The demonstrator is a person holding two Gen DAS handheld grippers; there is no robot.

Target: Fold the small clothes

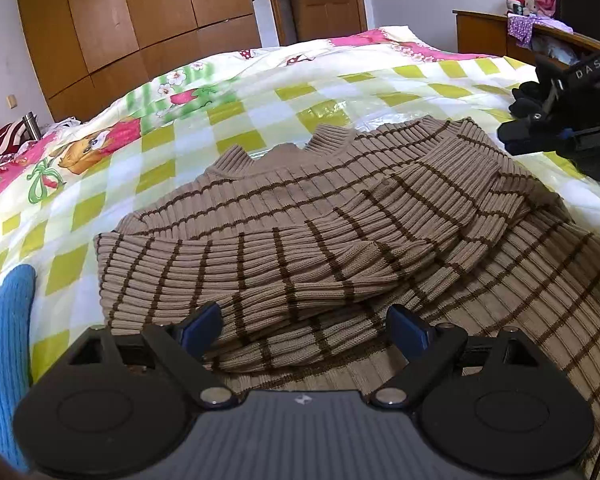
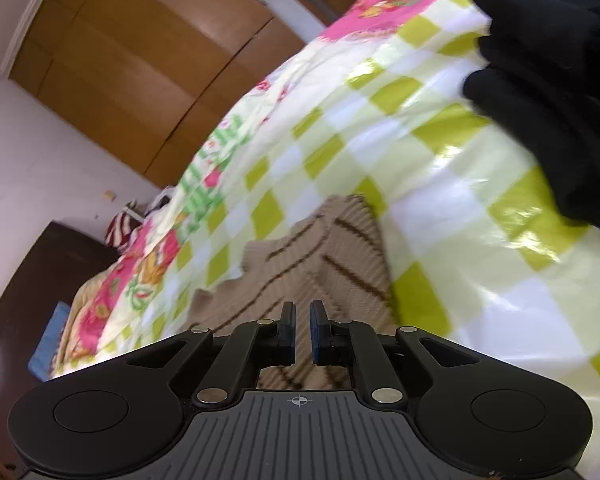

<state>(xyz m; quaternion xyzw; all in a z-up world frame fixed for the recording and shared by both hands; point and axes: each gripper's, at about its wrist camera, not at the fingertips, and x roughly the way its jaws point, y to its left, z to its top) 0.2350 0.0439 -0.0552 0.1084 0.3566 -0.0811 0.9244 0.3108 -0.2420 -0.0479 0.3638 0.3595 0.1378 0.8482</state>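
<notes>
Knitwear first: the tan striped sweater (image 1: 300,216) lies spread on the checked bedcover (image 1: 260,104), collar (image 1: 296,148) toward the wardrobe (image 1: 140,12) end of the room and hem toward the left gripper (image 1: 304,328). One sleeve (image 1: 260,272) is already folded across the chest, so its stripes run crosswise to those of the body. The garment's long axis runs collar to hem, roughly straight away from the left wrist camera.

Judging by this, the sleeves-in stage is partly done (the other sleeve's lie is unclear at the right). The left gripper hovers released and wide over the lower sweater, gripping nothing. The right gripper (image 2: 302,330) hangs above the sweater's collar side, fingers nearly together with a narrow gap and no cloth between them. The next move probably calls for pinching the hem at both corners and carrying it up to the collar.
</notes>
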